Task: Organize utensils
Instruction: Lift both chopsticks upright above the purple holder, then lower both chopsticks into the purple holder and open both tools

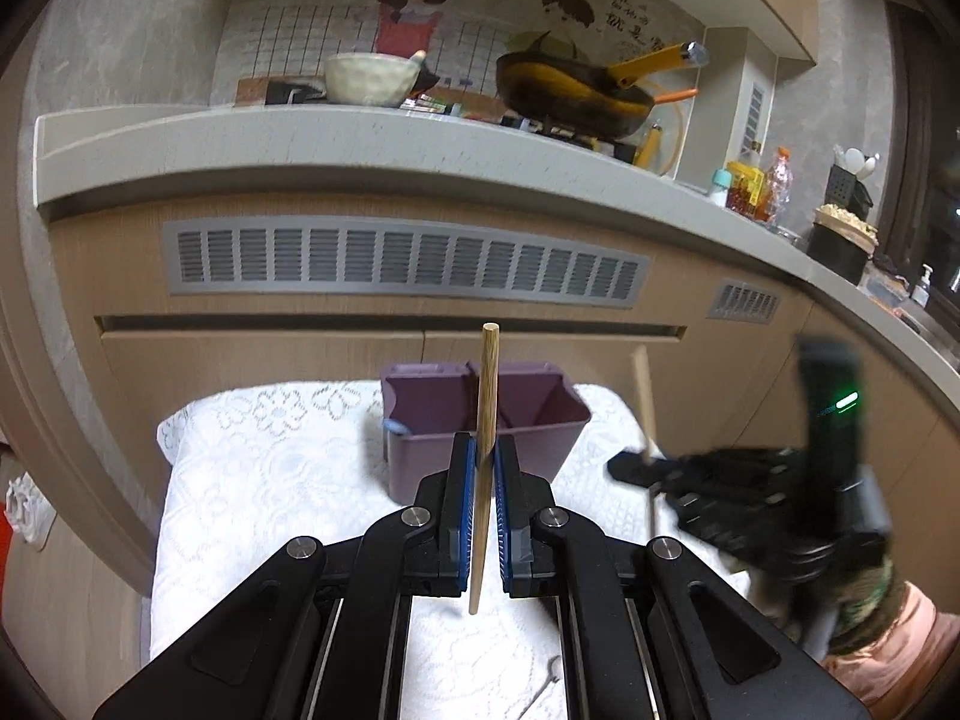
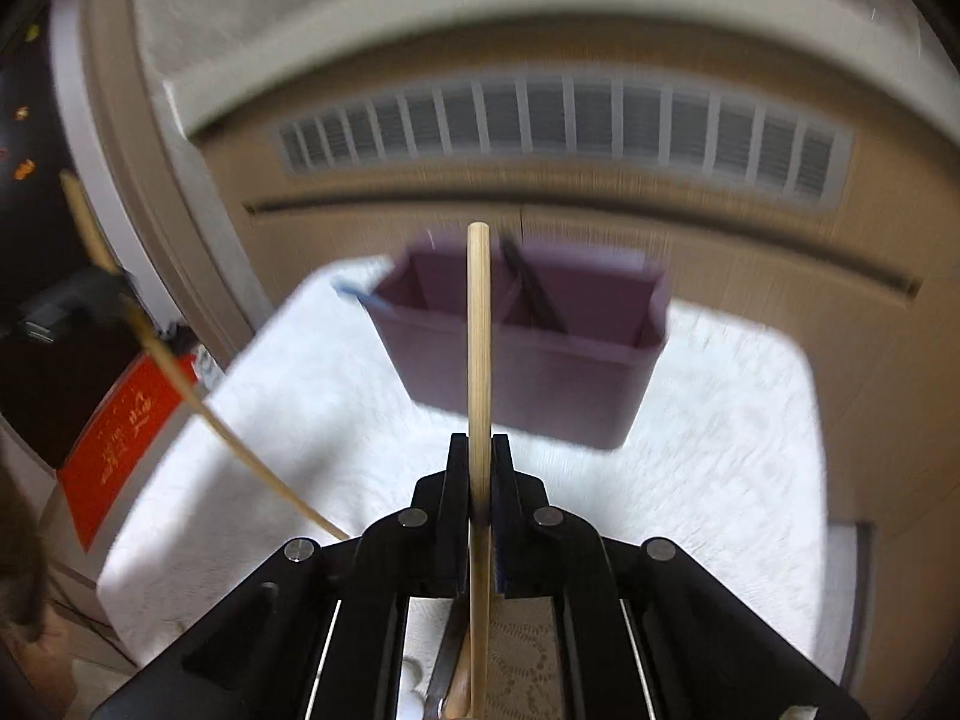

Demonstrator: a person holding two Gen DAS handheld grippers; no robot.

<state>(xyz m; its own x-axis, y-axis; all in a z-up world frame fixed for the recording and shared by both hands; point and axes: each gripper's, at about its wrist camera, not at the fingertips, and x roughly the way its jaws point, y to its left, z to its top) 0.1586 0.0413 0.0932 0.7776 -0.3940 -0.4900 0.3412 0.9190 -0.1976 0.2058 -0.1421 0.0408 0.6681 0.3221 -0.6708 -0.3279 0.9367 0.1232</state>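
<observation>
Two hand-held grippers [image 1: 485, 468] [image 2: 480, 468] each pinch one upright chopstick [image 1: 486, 420] [image 2: 478, 360].

Purple utensil holder [image 1: 480, 420]: rectangular, two compartments, upright on the white lace-covered surface [image 1: 270, 480]. Dark chopsticks [image 2: 531, 288] lean inside one compartment. Two wooden chopsticks: one [image 1: 485, 462] stands near-vertical, the other [image 2: 478, 420] likewise, each clamped mid-length.

Left wrist view is sharp and evenly lit indoors, fisheye-bent with dark corners; only the right gripper [image 1: 636, 468] at 3 o'clock smears. Right wrist view is motion-blurred throughout, the cloth [image 2: 720, 420] glaring white, dim at 9 o'clock.
</observation>
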